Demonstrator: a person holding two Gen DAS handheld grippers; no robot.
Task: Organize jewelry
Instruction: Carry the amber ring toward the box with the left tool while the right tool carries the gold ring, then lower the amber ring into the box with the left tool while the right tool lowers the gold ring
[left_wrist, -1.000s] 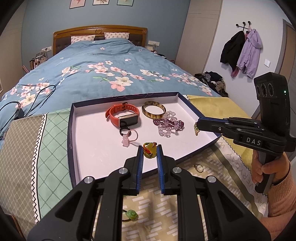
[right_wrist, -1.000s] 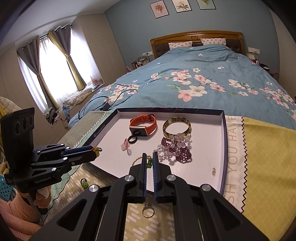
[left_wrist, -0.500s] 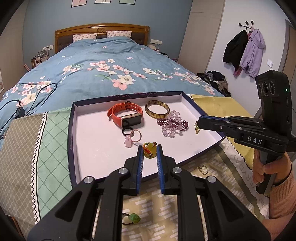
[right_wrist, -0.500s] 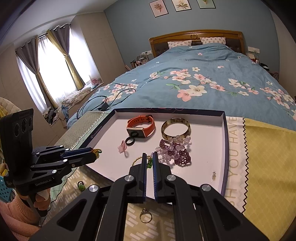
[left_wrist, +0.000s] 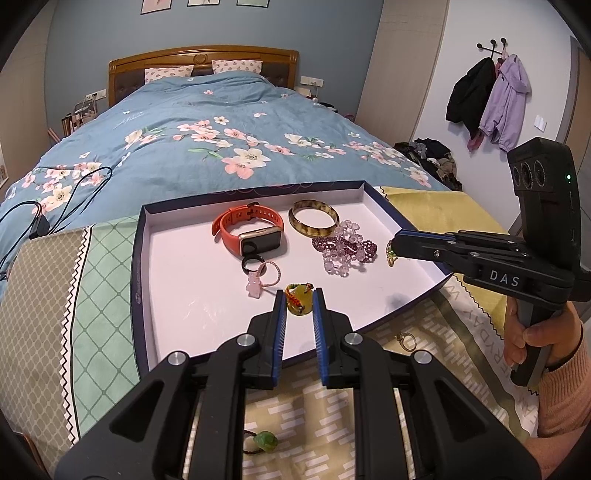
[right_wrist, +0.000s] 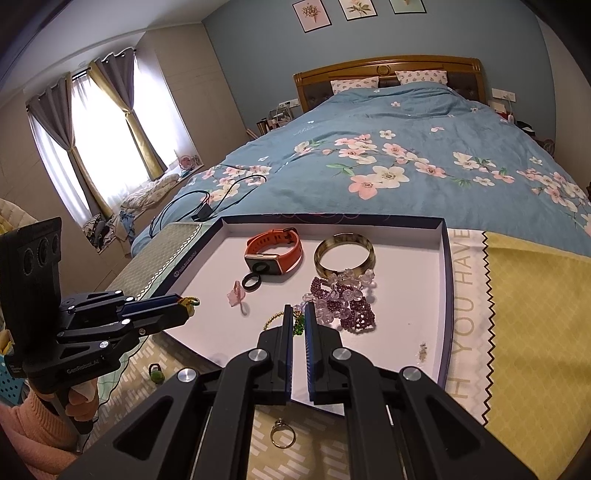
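A shallow white tray with a dark rim (left_wrist: 177, 288) (right_wrist: 445, 280) lies on a patterned cloth. In it are an orange smartwatch (left_wrist: 251, 230) (right_wrist: 275, 249), a tortoiseshell bangle (left_wrist: 313, 218) (right_wrist: 344, 254), purple bead bracelets (left_wrist: 345, 249) (right_wrist: 341, 299), a black ring (left_wrist: 252, 264) and a pink bear ring (left_wrist: 258, 282). My left gripper (left_wrist: 299, 295) (right_wrist: 186, 301) is shut on a yellow-green pendant (left_wrist: 297, 297) over the tray. My right gripper (right_wrist: 299, 314) (left_wrist: 393, 251) is shut on a gold and green-bead chain (right_wrist: 295, 323) over the tray.
A gold ring (left_wrist: 406, 339) (right_wrist: 282, 435) and a green stone ring (left_wrist: 264, 441) (right_wrist: 156, 374) lie on the cloth in front of the tray. A bed with a blue floral quilt (left_wrist: 221, 140) is behind. A black cable (left_wrist: 44, 206) lies at left.
Both grippers have shifted slightly over the tray, each holding its piece. The items in the tray have not moved.
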